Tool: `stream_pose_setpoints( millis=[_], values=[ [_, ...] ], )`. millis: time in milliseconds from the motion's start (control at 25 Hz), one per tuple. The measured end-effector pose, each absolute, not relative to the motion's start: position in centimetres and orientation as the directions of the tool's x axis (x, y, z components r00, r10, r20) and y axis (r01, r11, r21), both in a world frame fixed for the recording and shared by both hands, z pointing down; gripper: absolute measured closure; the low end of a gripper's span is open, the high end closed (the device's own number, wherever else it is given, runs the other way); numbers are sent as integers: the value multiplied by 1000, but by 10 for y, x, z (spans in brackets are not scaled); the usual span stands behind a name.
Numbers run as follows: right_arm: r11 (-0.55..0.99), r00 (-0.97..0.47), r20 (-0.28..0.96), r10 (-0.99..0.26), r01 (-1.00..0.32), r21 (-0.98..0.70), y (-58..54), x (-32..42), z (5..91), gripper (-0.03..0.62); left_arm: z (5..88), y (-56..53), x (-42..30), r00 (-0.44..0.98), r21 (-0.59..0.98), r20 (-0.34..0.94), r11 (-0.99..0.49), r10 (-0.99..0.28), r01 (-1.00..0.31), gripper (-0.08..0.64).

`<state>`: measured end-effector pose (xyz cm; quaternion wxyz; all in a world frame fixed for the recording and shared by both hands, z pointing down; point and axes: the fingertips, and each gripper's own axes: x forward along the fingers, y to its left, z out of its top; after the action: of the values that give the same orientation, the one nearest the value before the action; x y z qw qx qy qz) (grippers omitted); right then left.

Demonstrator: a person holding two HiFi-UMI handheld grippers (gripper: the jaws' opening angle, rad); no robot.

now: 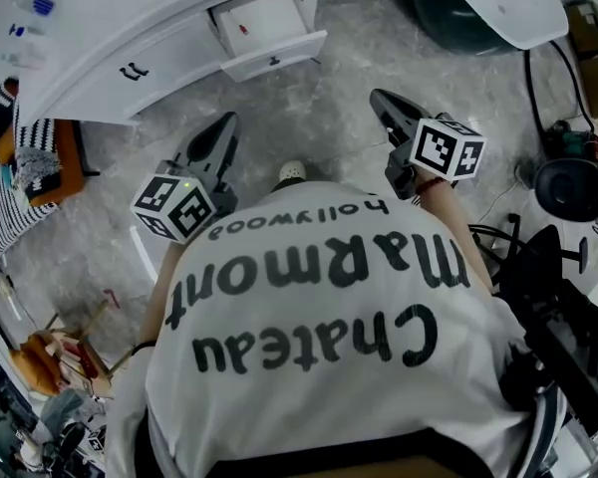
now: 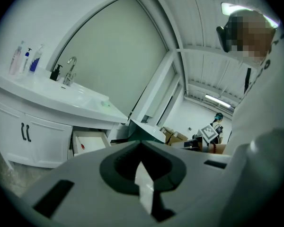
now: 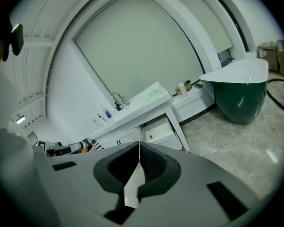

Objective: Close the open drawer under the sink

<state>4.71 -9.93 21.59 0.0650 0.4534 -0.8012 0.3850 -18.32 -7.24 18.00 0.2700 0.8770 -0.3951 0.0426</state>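
Left gripper [image 1: 222, 127], right gripper [image 1: 381, 103]: jaws closed, empty. Drawer [image 1: 269, 28] open, front facing them, well apart.

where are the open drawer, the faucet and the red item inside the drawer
open drawer [image 1: 279, 54], head view, front panel
faucet [image 2: 70, 69], left gripper view, chrome neck
red item [image 1: 243, 29], head view, its middle

Bathroom-fitting workspace: white vanity [image 1: 90, 78], faucet [image 2: 71, 69], green tub [image 3: 241, 100], cartons [image 3: 270, 51].
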Motion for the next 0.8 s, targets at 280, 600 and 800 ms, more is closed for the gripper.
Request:
stream_pose_setpoints(
  millis=[280, 600, 800],
  values=[
    [325, -614, 473, -632, -764, -558, -117, 24, 219, 580, 208, -95, -196, 653, 425, 315, -512, -689, -746, 552],
    [387, -645, 466, -606, -751, -535, -140, 32, 233, 580, 242, -102, -178, 589, 428, 316, -442, -744, -788, 552],
    [394, -692, 522, -498, -717, -575, -141, 54, 263, 580, 248, -124, -162, 419, 336, 312, -314, -853, -888, 552]
  ],
)
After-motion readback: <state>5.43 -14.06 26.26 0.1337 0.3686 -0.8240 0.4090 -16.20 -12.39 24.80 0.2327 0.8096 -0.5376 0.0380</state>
